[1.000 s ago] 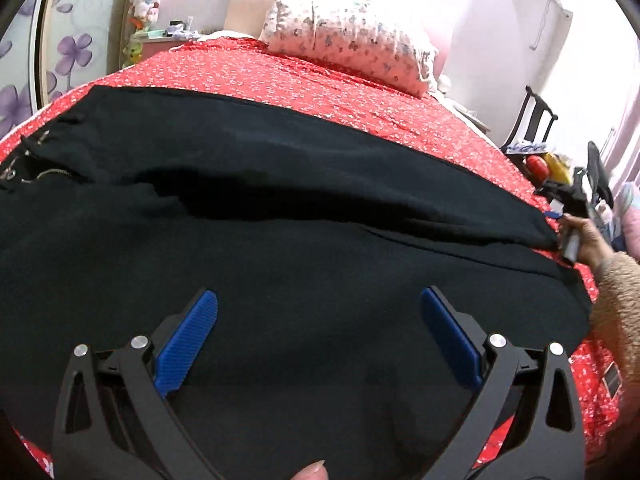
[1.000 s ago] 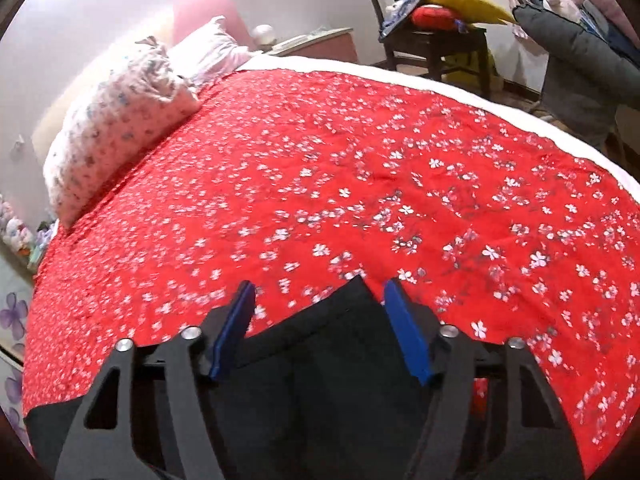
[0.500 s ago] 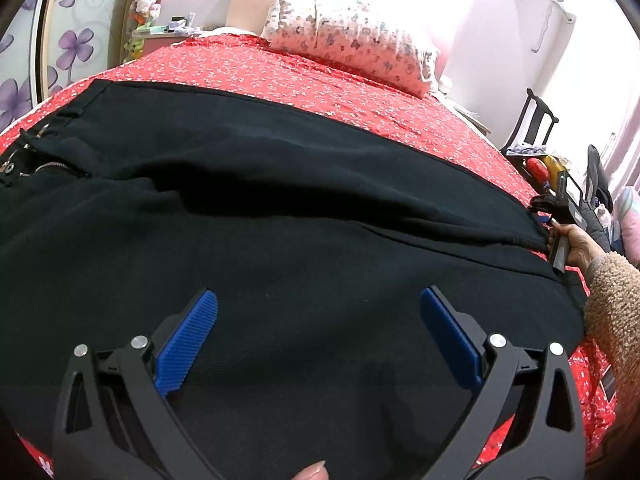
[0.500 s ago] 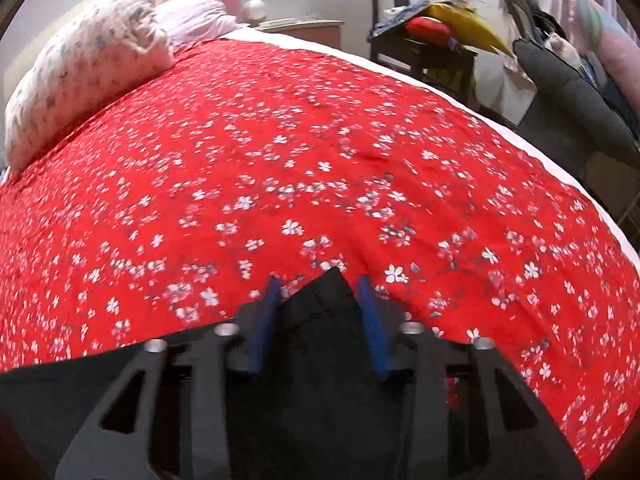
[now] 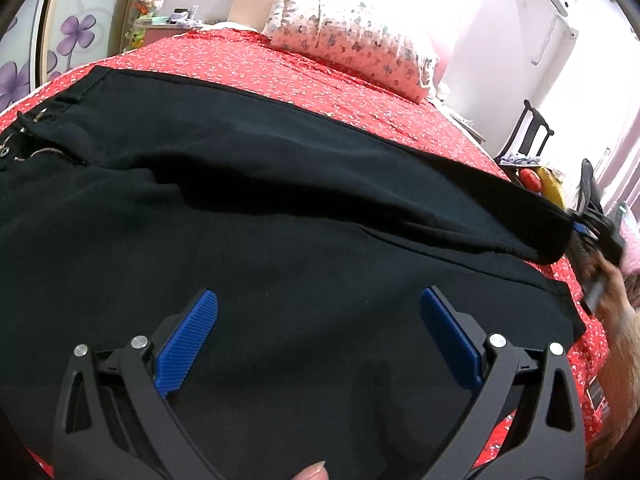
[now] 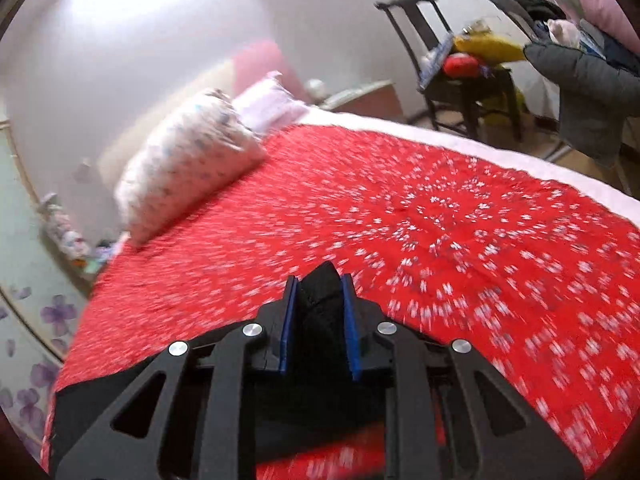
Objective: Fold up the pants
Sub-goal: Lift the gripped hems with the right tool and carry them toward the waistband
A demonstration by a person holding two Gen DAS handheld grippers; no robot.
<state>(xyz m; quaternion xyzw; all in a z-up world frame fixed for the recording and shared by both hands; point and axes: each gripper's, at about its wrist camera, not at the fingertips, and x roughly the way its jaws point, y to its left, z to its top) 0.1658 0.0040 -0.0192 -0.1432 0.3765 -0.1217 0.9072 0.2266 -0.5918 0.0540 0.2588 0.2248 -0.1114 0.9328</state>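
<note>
Lying across the red bedspread (image 6: 460,216): black pants (image 5: 280,208) | right tool (image 6: 319,300) clamped on a pant hem corner | left tool (image 5: 316,320) spread wide above the fabric, gripping nothing

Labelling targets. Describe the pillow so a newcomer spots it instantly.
Start at the bed's red floral bedspread. Past the black fabric pants spread across it, at the head end, lies the plump white pillow with small floral print. It alone is pale with a frilled edge.

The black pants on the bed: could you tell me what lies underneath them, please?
A red floral bedspread shows beyond every edge of the black pants, so they rest on it. The part directly beneath them is covered and cannot be seen.
</note>
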